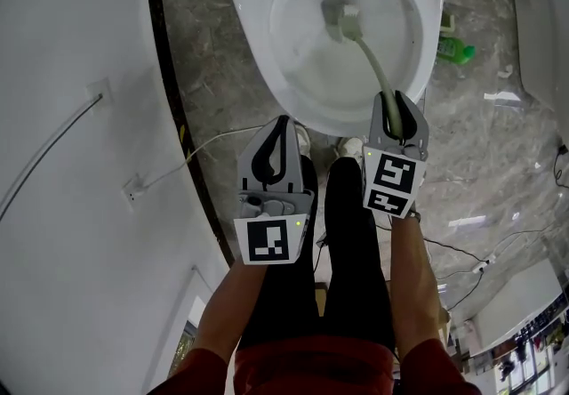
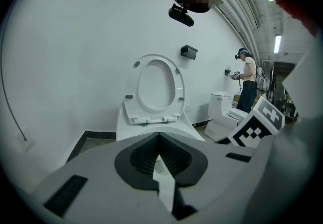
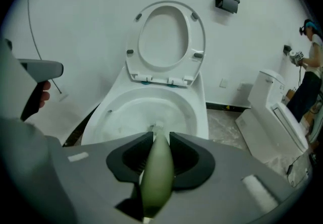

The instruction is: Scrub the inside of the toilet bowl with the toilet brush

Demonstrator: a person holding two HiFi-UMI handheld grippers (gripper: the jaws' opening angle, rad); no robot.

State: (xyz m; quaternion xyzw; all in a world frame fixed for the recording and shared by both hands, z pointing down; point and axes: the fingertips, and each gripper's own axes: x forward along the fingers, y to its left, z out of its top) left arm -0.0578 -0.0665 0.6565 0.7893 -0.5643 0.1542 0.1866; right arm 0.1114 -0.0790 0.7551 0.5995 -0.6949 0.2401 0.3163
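Two tongs to account for. Find the right tongs (image 1: 397, 101) clamped on the pale green handle of the toilet brush (image 1: 372, 60), with a jaw pressed to each side of it in the right gripper view (image 3: 160, 138). Find the left tongs (image 1: 283, 123) closed together on nothing, just short of the near rim of the toilet bowl (image 1: 428, 24) and left of the brush. Note the brush head low in the far part of the bowl, at or just above the outlet; cannot tell whether touching. Read this as mid-scrub, with the sloped walls and the underside of the rim probably still to cover.

To do the step well:
- Press the head flat against the porcelain rather than poking with its tip.
- Sweep in overlapping arcs round the wall, from under the rim down to the outlet.
- Expect flex, since the long curved handle is gripped at its near end, so push steadily and not hard.
- Clamp firmly enough that the smooth handle cannot twist between the jaws.
- Avoid lifting the wet head above the rim, to prevent splashes.
- Mind the raised seat (image 3: 170, 41) at the far side and the green bottle (image 1: 455, 51) on the floor right of the bowl.
- Leave the left tongs clear of the sweep.
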